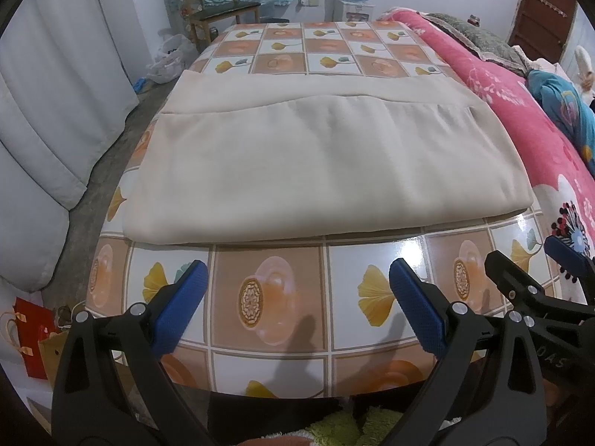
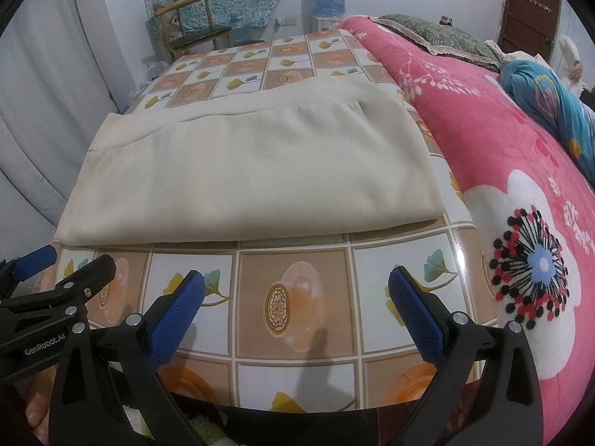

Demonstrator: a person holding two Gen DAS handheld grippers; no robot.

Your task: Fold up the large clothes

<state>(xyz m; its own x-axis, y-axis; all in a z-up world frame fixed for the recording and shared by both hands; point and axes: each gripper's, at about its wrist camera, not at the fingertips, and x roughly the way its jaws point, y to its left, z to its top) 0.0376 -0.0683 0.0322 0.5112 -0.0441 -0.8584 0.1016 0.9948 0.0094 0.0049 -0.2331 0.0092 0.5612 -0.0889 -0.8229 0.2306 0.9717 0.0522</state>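
Nearest the cameras, the left gripper [image 1: 297, 278] and right gripper [image 2: 296, 290] hover side by side over the near edge of the tiled-pattern table [image 1: 267, 319], jaws spread wide and grasping nothing. Beyond them the folded beige garment [image 1: 297, 163] lies flat mid-table, a pink floral blanket [image 2: 520, 171] alongside, a wooden chair [image 1: 219, 3] against the far wall

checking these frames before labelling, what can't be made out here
- Folded beige cloth: layer count and garment type hidden by its own top layer, both views.
- Patterned glossy tablecloth: near edge cut off by the open right claw; under the cloth, covered.
- Left claw, open: body cut off by the frame bottom.
- Wooden chair: small and distorted.
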